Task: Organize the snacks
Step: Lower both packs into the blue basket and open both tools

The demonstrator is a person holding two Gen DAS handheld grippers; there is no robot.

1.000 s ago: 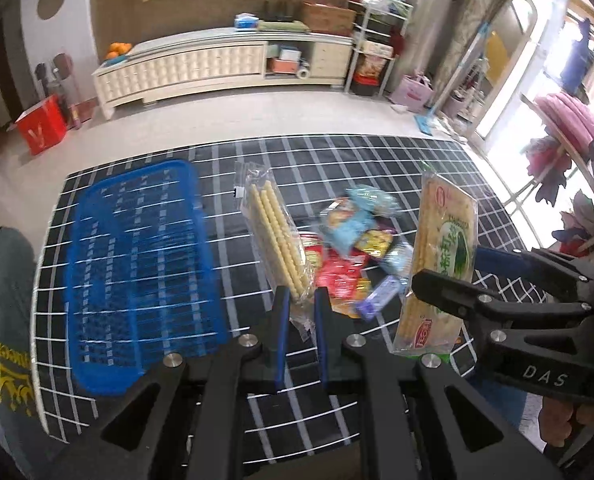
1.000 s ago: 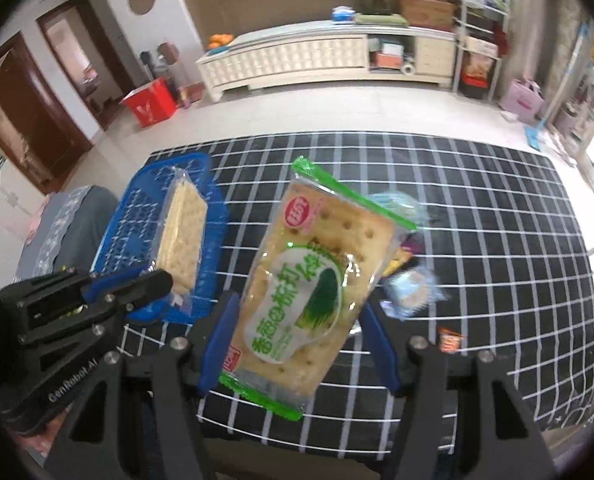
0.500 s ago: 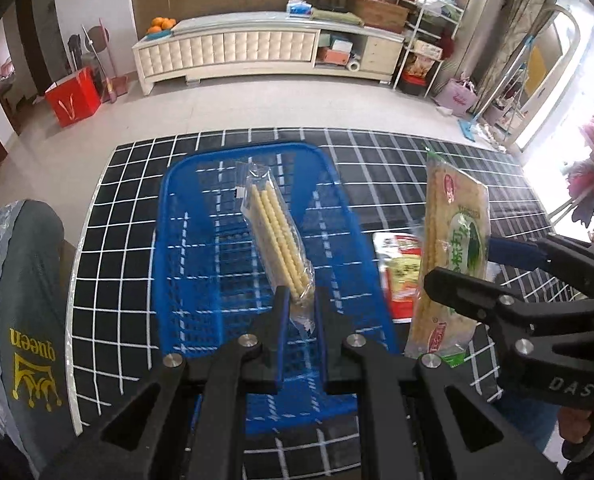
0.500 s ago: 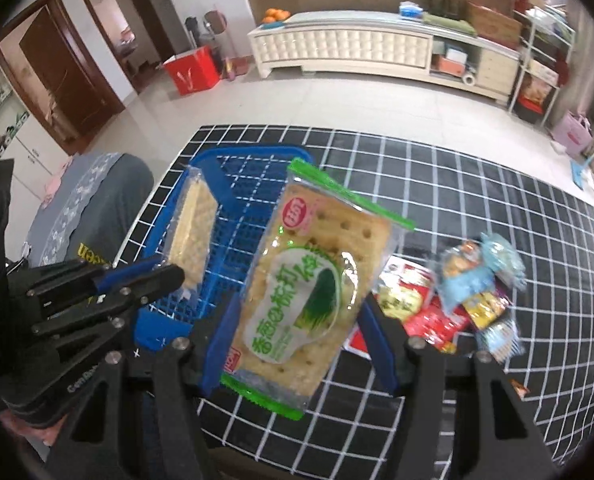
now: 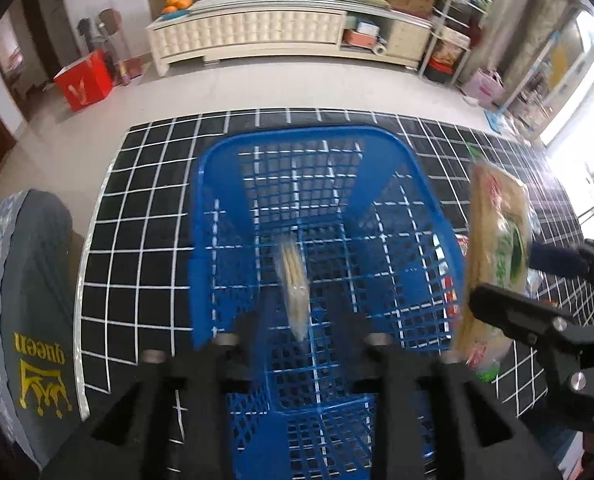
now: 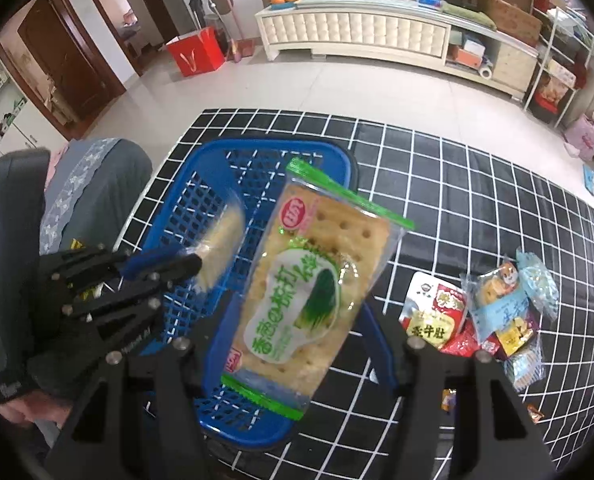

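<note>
Left wrist view: the left gripper (image 5: 297,320) points down over the blue basket (image 5: 205,216), which sits on a black cloth (image 5: 145,208) with a white grid. Its jaws are opening. A slim clear pack of biscuits (image 5: 293,280), blurred, stands edge-on between the fingers above the basket floor; the pads are apart from it. At the right edge the right gripper (image 5: 517,280) holds a green-trimmed cracker pack (image 5: 497,240) upright over the basket's right rim. A grey cushion (image 5: 29,300) with a yellow crown print lies left of the cloth.

Right wrist view: the right gripper (image 6: 297,320) has its jaws at a medium-wide spread, closed on the lower half of the cracker pack (image 6: 317,276). The pack tilts slightly right, face to the camera, over the near right part of the basket (image 6: 185,208). To the left, the left gripper (image 6: 193,264) sits over the basket with the blurred biscuits (image 6: 221,240) at its tips. A person's hand (image 6: 21,404) shows at the lower left. On the cloth (image 6: 477,184), right of the basket and apart from it, lies a heap of small snack packets (image 6: 493,312) in red, blue and yellow.
</note>
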